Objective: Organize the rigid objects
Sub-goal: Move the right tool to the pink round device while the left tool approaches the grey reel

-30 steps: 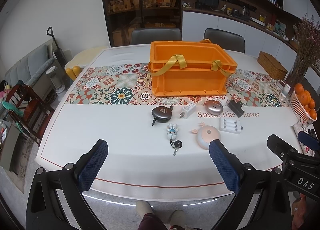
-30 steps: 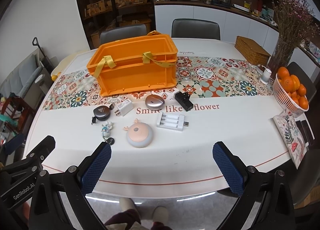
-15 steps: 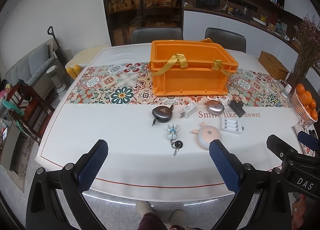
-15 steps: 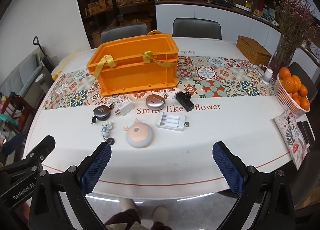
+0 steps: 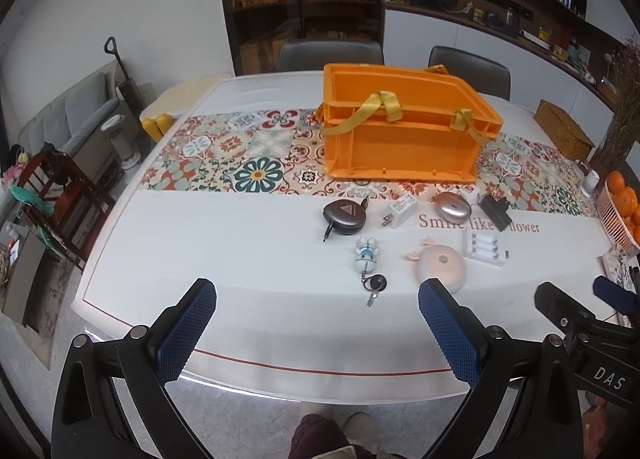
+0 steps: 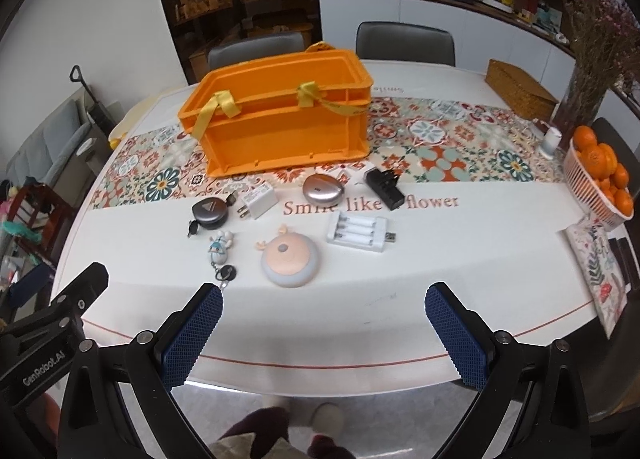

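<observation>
An orange crate (image 5: 404, 135) (image 6: 280, 123) with yellow straps stands on the patterned runner. In front of it lie a black round cable reel (image 5: 344, 214) (image 6: 210, 212), a white plug charger (image 5: 400, 211) (image 6: 258, 203), a silver oval case (image 5: 452, 206) (image 6: 323, 188), a black adapter (image 5: 495, 211) (image 6: 384, 187), a white battery charger (image 5: 482, 245) (image 6: 358, 231), a pink round device (image 5: 442, 267) (image 6: 290, 259) and a toy keychain (image 5: 366, 257) (image 6: 219, 253). My left gripper (image 5: 316, 299) and right gripper (image 6: 322, 303) are open and empty, above the table's near edge.
A basket of oranges (image 6: 600, 175) and a flower vase (image 6: 582, 99) stand at the right edge, a wicker box (image 6: 518, 89) at the back right. A patterned cloth (image 6: 596, 263) lies at the front right. Chairs stand behind the table (image 6: 440, 279).
Both views have shifted very slightly closer to the table. Nothing on the table has moved and both grippers stay open.
</observation>
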Demonstrator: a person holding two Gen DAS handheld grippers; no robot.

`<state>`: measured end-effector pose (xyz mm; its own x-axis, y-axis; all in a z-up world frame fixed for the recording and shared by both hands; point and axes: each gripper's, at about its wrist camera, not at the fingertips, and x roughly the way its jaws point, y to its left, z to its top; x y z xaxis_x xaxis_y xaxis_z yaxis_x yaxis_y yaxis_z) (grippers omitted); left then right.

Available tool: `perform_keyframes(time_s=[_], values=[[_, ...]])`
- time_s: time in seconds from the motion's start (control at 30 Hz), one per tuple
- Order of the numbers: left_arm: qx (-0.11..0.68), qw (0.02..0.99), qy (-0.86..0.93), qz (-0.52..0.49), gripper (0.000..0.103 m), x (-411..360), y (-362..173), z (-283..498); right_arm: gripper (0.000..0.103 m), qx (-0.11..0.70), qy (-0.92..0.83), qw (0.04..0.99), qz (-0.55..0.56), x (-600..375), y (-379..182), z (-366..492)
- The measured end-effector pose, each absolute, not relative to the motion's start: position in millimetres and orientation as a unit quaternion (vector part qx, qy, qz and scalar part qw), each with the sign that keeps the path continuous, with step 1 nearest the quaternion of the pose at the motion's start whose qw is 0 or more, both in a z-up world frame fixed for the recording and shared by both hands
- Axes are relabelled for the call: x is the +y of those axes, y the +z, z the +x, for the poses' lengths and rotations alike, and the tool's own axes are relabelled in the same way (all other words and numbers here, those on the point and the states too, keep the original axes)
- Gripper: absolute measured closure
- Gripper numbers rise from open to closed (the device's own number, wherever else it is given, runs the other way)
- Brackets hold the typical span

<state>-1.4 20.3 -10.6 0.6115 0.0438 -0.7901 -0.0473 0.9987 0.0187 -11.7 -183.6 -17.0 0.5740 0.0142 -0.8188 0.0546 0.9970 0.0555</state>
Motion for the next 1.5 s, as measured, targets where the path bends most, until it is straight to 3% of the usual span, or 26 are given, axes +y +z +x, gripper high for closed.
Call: perform_keyframes(time_s=[0.53,1.5], values=[[0.504,0.863,-0.023,0.015,0.000,39.0,-52.1,78.3,0.002,0.524,-0.021,0.848,0.076,-155.1,-67.0,52.6],[0.590,0.803,-0.069,0.053,0.000,32.9,-145.5,160.1,0.015,0.608,-0.072,0.786,0.093,-144.8,-165.8,123.9]])
